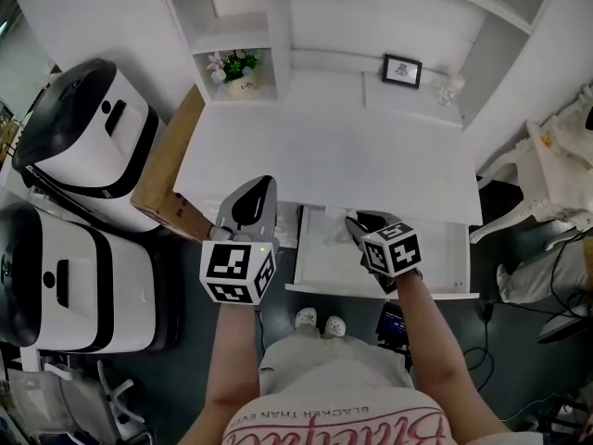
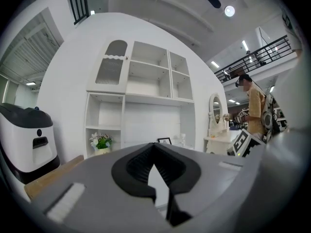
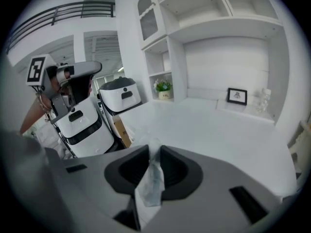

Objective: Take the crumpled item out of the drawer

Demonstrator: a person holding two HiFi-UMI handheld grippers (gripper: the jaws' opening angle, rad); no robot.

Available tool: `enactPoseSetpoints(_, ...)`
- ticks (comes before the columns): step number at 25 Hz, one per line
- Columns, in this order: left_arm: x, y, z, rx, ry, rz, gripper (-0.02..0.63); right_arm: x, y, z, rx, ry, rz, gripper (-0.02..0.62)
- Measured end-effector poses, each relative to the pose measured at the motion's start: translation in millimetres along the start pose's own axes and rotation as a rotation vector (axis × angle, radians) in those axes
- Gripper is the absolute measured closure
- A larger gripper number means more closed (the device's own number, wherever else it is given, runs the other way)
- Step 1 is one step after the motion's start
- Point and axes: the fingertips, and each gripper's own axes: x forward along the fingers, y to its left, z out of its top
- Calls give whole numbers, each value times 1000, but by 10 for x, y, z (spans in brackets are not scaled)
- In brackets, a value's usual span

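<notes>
1. Head view: the right gripper (image 1: 356,222) is over the open drawer (image 1: 435,260). The left gripper (image 1: 262,191) is parked just left of the drawer, probably to stay out of the way.
2. Left gripper view: the fingers (image 2: 138,166) are clenched on nothing, so it's the spare hand.
3. Right gripper view: the fingers (image 3: 177,171) are pinching the item (image 3: 150,183) over the drawer. Looks lifted to clear the rim.
</notes>
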Motion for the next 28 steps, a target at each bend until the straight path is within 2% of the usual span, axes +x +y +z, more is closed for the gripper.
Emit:
enactPoseSetpoints(8,51,-79,157,31,-32,-8,597,-432,-1,379,20,-142,-20,515)
enactPoseSetpoints(14,95,-259,308,101,-59,-26,598,-842,-5,683,-66,-247,-95,515)
enactPoseSetpoints(22,120,-372,537,118,-108,-47,597,-1407,-117,1152,-89,-429,-153,514)
enactPoseSetpoints(28,64,-411,825,99,-193,-55,597,-1812,-145,1393,-106,-549,-176,515)
